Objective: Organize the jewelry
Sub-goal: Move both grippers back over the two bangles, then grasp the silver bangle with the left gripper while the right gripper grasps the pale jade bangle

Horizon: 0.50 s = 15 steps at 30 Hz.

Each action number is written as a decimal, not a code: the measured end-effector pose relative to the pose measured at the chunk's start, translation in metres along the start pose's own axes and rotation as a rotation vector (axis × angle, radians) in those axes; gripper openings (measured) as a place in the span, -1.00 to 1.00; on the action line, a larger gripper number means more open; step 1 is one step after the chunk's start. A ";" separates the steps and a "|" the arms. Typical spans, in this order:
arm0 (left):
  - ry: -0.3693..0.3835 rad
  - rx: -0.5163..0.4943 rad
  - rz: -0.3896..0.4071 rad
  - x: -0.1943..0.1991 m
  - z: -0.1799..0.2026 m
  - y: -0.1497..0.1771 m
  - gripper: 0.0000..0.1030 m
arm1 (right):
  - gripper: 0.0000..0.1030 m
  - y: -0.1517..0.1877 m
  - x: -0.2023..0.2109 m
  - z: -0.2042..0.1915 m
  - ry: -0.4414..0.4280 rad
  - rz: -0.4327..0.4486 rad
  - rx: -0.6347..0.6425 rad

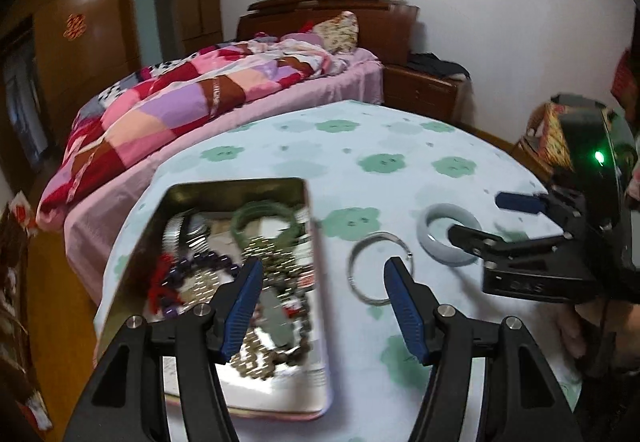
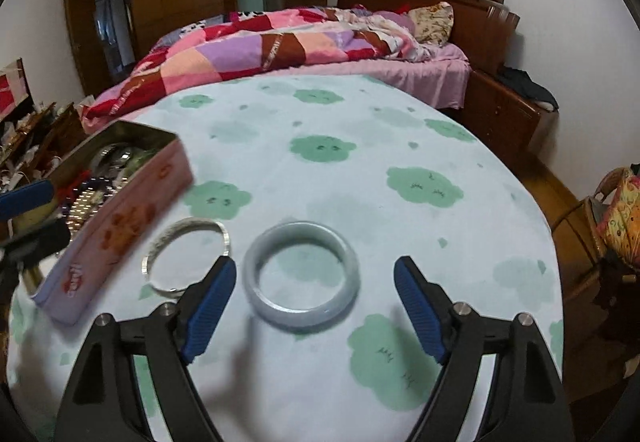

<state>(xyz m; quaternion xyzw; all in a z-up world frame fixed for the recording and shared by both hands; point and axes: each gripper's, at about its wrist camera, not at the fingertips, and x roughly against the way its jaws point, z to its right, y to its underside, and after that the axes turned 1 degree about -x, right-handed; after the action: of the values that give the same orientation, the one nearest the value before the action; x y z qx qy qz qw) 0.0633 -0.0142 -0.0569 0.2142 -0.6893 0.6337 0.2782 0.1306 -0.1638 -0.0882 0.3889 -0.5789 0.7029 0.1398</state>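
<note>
Both tongs gape empty: right tongs [image 2: 316, 306] hover over the pale bangle [image 2: 302, 274] on the counter [image 2: 360, 113], left tongs [image 1: 322, 306] near the tin [image 1: 240, 282]. Probably sorting; next, pinch the bangle's rim.

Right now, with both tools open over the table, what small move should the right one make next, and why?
Probably lower the right tool and close on the pale bangle. Its jaws stand open and empty around the bangle's near rim, which lies flat on the tablecloth, apart from the silver bangle and outside the tin holding the other jewelry.
</note>
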 end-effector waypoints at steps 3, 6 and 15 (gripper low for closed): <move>0.013 -0.022 -0.009 -0.007 0.010 -0.002 0.22 | 0.72 -0.002 -0.009 -0.002 0.005 -0.035 0.015; 0.023 -0.035 -0.029 -0.014 0.017 -0.001 0.22 | 0.72 -0.004 -0.017 -0.004 0.002 -0.070 0.025; 0.054 -0.055 -0.055 -0.021 0.030 -0.001 0.22 | 0.58 -0.004 -0.024 0.002 -0.027 -0.101 0.014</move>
<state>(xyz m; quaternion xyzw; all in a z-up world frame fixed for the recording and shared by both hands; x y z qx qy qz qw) 0.0763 -0.0454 -0.0715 0.2083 -0.6926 0.6122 0.3196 0.1496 -0.1583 -0.1023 0.4281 -0.5555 0.6936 0.1646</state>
